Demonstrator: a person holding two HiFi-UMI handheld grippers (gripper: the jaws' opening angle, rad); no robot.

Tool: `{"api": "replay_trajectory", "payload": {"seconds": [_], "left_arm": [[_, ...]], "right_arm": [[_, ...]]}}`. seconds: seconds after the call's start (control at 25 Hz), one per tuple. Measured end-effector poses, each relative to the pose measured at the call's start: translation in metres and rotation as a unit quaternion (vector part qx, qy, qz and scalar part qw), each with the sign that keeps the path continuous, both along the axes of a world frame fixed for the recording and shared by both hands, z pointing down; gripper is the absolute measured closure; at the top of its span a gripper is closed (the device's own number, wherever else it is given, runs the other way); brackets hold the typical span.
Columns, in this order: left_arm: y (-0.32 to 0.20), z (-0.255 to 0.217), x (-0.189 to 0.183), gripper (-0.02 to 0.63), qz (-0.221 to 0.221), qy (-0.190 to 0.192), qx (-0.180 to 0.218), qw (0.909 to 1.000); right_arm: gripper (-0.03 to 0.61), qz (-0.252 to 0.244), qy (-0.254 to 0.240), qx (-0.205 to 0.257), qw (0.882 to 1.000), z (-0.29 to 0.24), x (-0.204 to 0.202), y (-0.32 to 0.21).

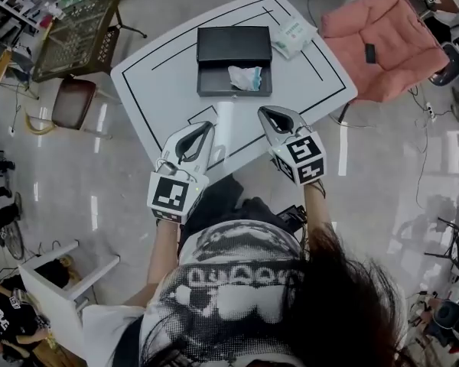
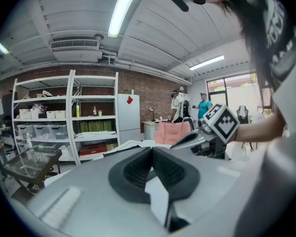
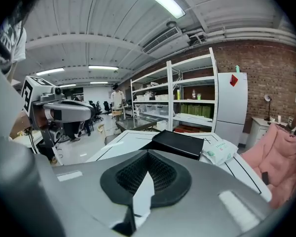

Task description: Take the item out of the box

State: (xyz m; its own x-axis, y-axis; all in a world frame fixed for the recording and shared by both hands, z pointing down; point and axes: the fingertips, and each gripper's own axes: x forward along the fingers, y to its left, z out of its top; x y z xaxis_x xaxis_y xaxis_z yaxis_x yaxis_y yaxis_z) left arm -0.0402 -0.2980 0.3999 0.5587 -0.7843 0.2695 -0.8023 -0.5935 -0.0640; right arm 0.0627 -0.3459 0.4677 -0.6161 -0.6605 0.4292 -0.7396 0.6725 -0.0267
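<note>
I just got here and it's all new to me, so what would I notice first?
The open black rectangular box in the middle of the white table with black lines stands out first, with a crumpled white and pale blue packet lying in its tray. Nearer the person, the grey left gripper and right gripper hover at the table's near edge, both shut and empty. A big pink padded chair sits right of the table.
</note>
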Motion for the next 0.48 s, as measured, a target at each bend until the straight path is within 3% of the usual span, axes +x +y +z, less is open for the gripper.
{"api": "replay_trajectory", "payload": {"seconds": [0.36,0.48], "left_arm": [[-0.027,0.025,-0.057,0.614,-0.031,-0.005,-0.027,0.9991],[-0.034,0.030,-0.075,0.614,-0.044,-0.005,-0.030,0.9986]], "right_arm": [[0.577,-0.029,0.051,-0.021,0.998,0.026,-0.031,-0.055],[0.545,-0.041,0.074,-0.032,0.996,0.041,-0.041,-0.075]]}}
